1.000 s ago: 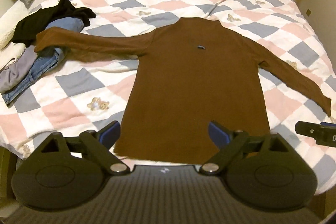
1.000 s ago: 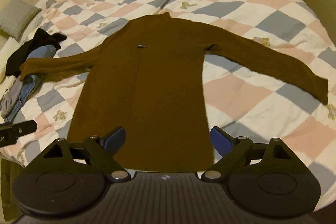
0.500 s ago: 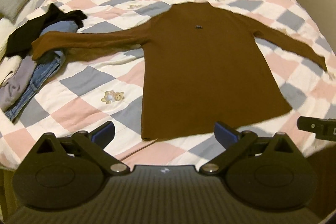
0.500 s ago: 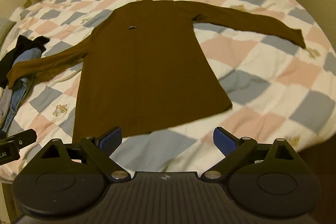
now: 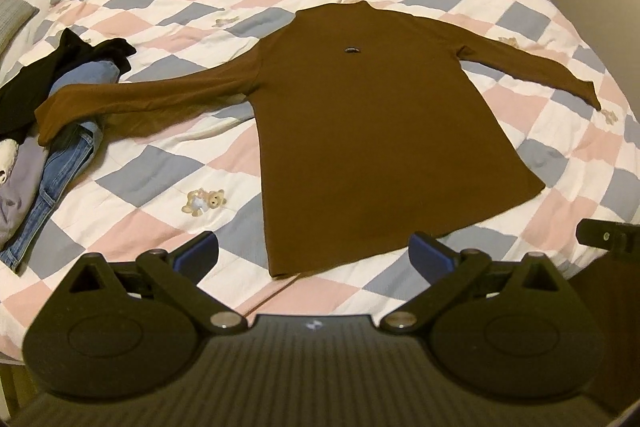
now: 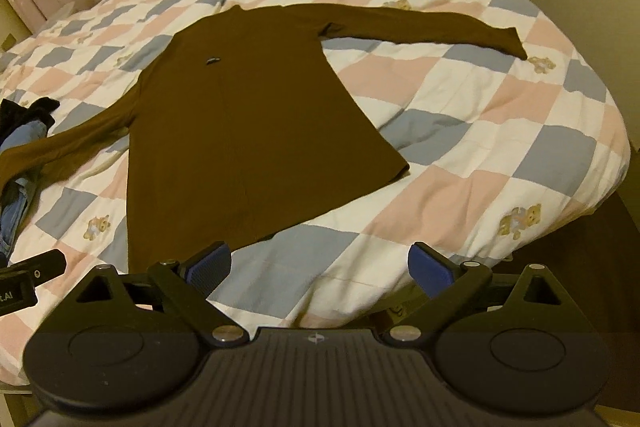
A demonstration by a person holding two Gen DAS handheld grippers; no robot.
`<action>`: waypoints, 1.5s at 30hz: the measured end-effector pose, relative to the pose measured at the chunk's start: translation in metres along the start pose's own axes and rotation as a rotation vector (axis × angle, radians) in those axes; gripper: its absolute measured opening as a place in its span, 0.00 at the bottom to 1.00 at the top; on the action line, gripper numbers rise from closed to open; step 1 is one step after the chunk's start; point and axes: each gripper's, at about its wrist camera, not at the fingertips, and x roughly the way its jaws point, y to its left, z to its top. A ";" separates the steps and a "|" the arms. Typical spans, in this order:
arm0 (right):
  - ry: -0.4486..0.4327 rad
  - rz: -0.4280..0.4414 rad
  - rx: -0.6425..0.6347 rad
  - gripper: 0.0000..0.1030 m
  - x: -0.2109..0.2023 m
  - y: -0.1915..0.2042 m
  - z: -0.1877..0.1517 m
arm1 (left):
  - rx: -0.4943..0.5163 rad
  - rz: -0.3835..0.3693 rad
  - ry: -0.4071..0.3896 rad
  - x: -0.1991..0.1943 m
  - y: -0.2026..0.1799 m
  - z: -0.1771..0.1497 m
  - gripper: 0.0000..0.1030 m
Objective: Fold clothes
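A brown sweater (image 5: pixel 372 131) lies flat on the checked quilt (image 5: pixel 168 171), sleeves out. One sleeve reaches a pile of clothes (image 5: pixel 48 115). Left gripper (image 5: pixel 314 255) and right gripper (image 6: pixel 320 265) hover spread wide, holding nothing.

Each hand-held gripper was black plastic. The left hand-held gripper (image 5: pixel 314 255) had a ribbed, dark grey housing at the bottom of its view, marked at its top edge with a small pale emblem. Two rounded black lobes flanked it, each with a faint embossed oval and a triangular cut-out. Slanted black links ran from silver pivot pins to the fingers, whose pads (image 5: pixel 196 253) were blue. The right hand-held gripper (image 6: pixel 320 265) matched it: same ribbed body, lobes, silver pins and smaller screws; one blue pad (image 6: pixel 210 265) showed a fine grid texture.
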 end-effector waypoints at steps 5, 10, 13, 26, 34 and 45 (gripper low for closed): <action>0.010 0.015 -0.058 0.95 0.013 0.006 0.023 | -0.056 0.036 0.005 0.008 0.001 0.012 0.99; 0.006 0.051 -0.173 0.95 0.033 0.010 0.052 | -0.149 0.057 0.032 0.024 0.002 0.024 0.99; -0.042 0.061 -0.311 0.94 0.042 0.011 0.065 | -0.229 0.057 0.044 0.035 0.005 0.026 0.99; 0.018 0.112 -0.643 0.88 0.141 0.060 0.126 | -0.768 0.031 -0.064 0.060 0.143 0.000 0.98; 0.097 0.174 -0.604 0.90 0.189 0.173 0.135 | -1.278 -0.111 -0.401 0.126 0.348 -0.015 0.73; 0.277 0.108 -0.625 0.90 0.263 0.271 0.106 | -1.626 -0.248 -0.603 0.250 0.499 -0.027 0.53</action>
